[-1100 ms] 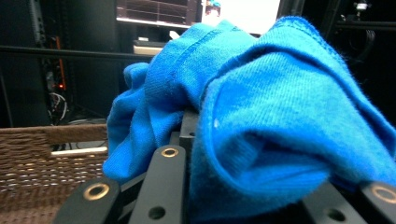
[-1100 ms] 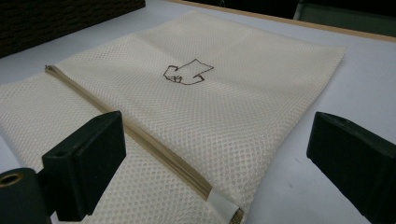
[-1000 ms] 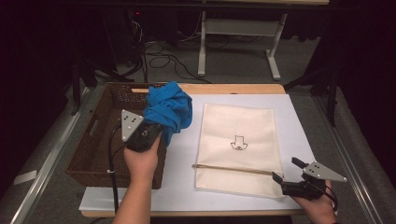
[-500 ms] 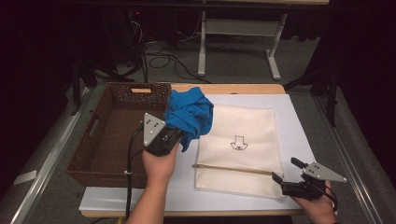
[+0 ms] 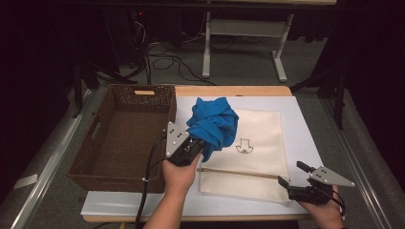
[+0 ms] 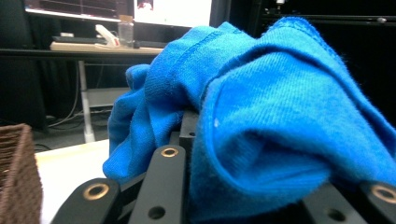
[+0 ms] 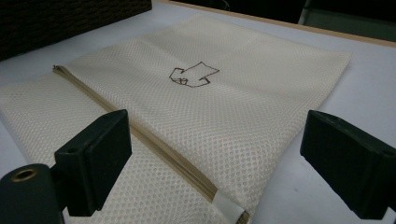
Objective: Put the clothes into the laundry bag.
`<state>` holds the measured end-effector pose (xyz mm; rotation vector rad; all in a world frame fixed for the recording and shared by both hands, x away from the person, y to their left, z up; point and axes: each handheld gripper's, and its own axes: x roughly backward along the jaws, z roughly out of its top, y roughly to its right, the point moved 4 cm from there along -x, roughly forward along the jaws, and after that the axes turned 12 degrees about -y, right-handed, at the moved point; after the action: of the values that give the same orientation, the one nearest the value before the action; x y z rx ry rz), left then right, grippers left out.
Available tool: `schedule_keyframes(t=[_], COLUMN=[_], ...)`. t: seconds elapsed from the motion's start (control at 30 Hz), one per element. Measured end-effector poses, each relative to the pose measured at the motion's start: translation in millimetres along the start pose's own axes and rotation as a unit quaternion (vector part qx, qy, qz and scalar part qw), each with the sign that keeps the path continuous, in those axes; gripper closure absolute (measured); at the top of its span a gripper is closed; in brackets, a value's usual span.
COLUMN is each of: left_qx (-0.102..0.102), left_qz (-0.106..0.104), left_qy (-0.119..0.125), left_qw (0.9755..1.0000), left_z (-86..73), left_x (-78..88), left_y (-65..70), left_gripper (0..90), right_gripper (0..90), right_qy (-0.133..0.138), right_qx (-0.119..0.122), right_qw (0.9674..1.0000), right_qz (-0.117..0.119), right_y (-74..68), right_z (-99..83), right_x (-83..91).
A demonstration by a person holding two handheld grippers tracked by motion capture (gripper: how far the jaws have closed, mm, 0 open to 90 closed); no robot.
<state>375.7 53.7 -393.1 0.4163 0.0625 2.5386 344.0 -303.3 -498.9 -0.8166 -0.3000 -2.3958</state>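
A bunched blue cloth (image 5: 213, 125) hangs over the left part of a cream mesh bag (image 5: 258, 155), held up by my left gripper (image 5: 197, 147), which is shut on it. The left gripper view has the same blue cloth (image 6: 261, 116) draped over the black jaws. The mesh bag (image 7: 187, 107) lies flat on the white table top with a zipper (image 7: 140, 135) across it and a small drawn mark (image 7: 192, 75). My right gripper (image 5: 292, 174) stands open at the bag's lower right corner, and the right gripper view looks between its spread jaws at the zipper end.
A brown wicker basket (image 5: 119, 138) sits at the left of the table, next to my left hand. The white board (image 5: 305, 124) has bare surface to the right of the bag. A desk frame and cables (image 5: 210, 52) lie on the floor beyond the table.
My left gripper has carried the blue cloth from over the basket rightward onto the bag's left side. The right gripper has stayed in place, open.
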Motion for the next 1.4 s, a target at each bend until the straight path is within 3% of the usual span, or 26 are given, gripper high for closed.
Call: schedule_keyframes(t=[0.63, 0.83, 1.1, 1.23, 1.4], left_qx=[-0.009, -0.007, 0.0, -0.007, -0.006], left_qz=[-0.038, -0.05, -0.049, -0.046, -0.044], left_qy=[-0.007, -0.011, -0.02, -0.03, -0.019], left_qw=[0.9992, 0.9987, 0.9986, 0.9985, 0.9988], left_z=[-16.6, -31.9, -45.3, -52.1, -72.0], left_x=[3.5, 13.8, 27.2, 37.7, 51.8], left_y=[18.4, 22.0, 17.3, 16.8, 16.8], left_gripper=[74.3, 74.3, 74.3, 74.2, 74.1], right_gripper=[12.1, 12.6, 14.8, 15.6, 16.0], right_qy=[-0.001, 0.001, 0.001, 0.002, 0.001], right_qx=[-0.003, -0.003, -0.002, 0.0, 0.003], right_qw=[1.0, 1.0, 1.0, 0.9999, 0.9999], right_qz=[0.006, 0.008, 0.01, 0.012, 0.015], right_y=[-1.2, -1.4, -2.2, -3.1, -5.3], right_z=[-1.4, -1.6, -1.9, -1.2, -0.8], right_x=[-2.0, -2.2, -2.5, -2.5, -4.5])
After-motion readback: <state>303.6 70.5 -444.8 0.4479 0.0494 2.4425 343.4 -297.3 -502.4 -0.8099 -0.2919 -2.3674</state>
